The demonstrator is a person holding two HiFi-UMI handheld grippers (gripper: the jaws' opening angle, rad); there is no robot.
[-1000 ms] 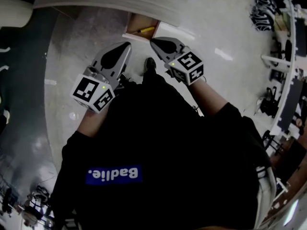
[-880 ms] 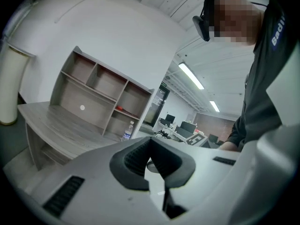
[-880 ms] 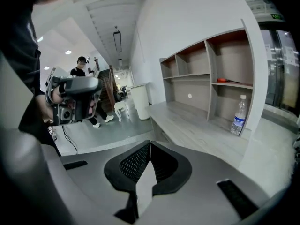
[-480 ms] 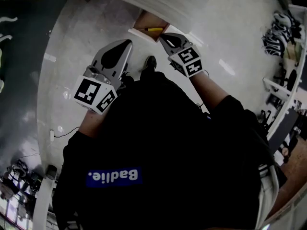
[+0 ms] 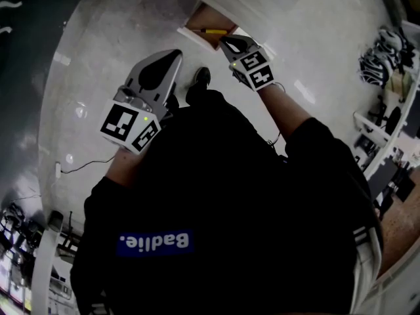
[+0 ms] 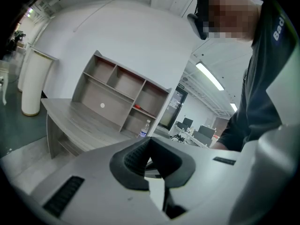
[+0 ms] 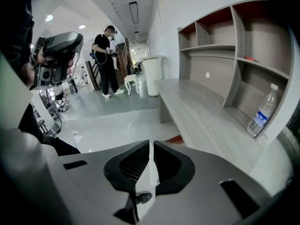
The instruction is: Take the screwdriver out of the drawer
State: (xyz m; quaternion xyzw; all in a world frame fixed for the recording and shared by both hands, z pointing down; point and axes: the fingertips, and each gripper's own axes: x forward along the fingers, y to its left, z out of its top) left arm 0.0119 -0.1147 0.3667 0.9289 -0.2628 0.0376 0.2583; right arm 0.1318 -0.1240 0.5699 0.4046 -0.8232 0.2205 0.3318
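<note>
In the head view an open drawer (image 5: pixel 200 20) juts out from under the desk at the top, and a yellow-handled screwdriver (image 5: pixel 215 30) lies inside it. My right gripper (image 5: pixel 227 40) reaches out to the drawer's right front corner, just beside the screwdriver, jaws shut and empty. My left gripper (image 5: pixel 174 56) hangs lower and to the left, over the floor and away from the drawer, also shut with nothing held. The left gripper view (image 6: pixel 149 142) and the right gripper view (image 7: pixel 151 146) each show the black pads closed; neither shows the drawer or the screwdriver.
A grey desk (image 7: pixel 206 111) with a shelf unit (image 6: pixel 122 95) carries a water bottle (image 7: pixel 261 111). A white bin (image 6: pixel 33 83) stands at the desk's end. Another person (image 7: pixel 107 60) stands far off. My shoe (image 5: pixel 199 83) is on the pale floor below the drawer.
My right gripper has travelled forward and up from beside my body to the drawer's front corner. The left gripper has stayed about where it was.
</note>
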